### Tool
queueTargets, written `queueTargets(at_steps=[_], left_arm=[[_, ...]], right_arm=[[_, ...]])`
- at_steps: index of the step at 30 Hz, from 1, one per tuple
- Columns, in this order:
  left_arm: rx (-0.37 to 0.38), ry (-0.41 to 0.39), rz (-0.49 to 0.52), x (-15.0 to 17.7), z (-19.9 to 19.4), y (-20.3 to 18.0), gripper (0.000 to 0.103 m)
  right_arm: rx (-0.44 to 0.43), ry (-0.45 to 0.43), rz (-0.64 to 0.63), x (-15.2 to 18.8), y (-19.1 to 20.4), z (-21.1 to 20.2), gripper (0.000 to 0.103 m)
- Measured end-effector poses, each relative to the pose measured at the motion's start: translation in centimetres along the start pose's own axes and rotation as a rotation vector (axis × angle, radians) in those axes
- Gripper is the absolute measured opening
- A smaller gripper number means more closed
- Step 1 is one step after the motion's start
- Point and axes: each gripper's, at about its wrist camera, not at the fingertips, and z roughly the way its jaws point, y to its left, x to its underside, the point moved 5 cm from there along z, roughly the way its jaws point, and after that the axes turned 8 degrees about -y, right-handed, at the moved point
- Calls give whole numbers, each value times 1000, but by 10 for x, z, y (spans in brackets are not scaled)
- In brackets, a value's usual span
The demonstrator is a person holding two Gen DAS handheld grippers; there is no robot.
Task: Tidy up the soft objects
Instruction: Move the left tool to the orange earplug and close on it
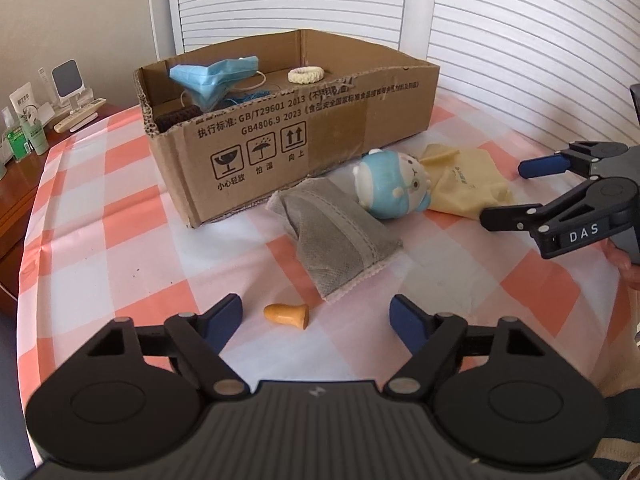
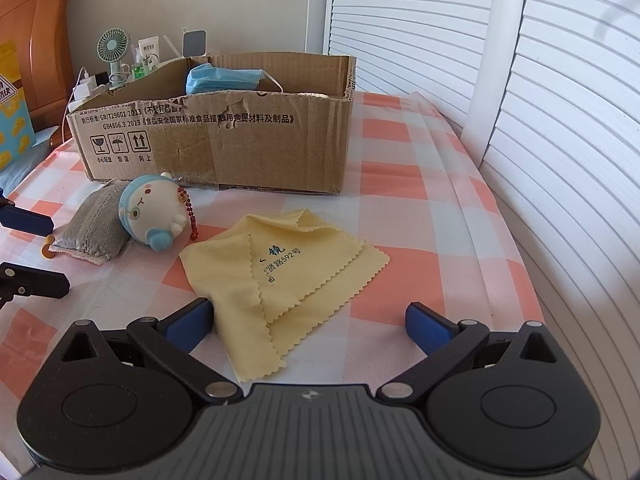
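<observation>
One orange earplug (image 1: 286, 314) lies well in front of the cardboard box (image 1: 280, 136), between the spread jaws of the left gripper (image 1: 316, 320): light, squashy, best pinched across its middle. Right of it, nearer the box, sit one limp grey pouch (image 1: 336, 240), one round plush toy (image 1: 390, 184) and one yellow cloth (image 2: 280, 280) on the bench, the cloth's near corner between the right gripper's (image 2: 308, 326) spread, empty jaws

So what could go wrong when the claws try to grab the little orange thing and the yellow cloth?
The orange earplug is tiny and round-ended, so the open left claw might pinch it crooked and squirt it away across the tablecloth. The yellow cloth lies flat and folded, so the open right claw may catch only one layer, or snag the tablecloth too.
</observation>
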Motion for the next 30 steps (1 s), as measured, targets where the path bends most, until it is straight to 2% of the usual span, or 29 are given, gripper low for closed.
queueTargets(at_steps=[10, 15, 21, 25, 30], left_arm=[[10, -2, 12, -1, -7, 6, 35], [16, -1, 17, 0, -10, 2, 21], [-8, -9, -21, 4, -15, 0, 20], [-16, -16, -51, 8, -19, -1, 20], [-17, -18, -64, 8, -19, -1, 20]], right_arm=[[-1, 7, -4, 0, 1, 0, 103], [-2, 8, -5, 0, 1, 0, 103], [-28, 13, -32, 1, 3, -2, 103], [-100, 36, -107, -1, 4, -4, 103], [-203, 110, -231, -11, 7, -2, 103]])
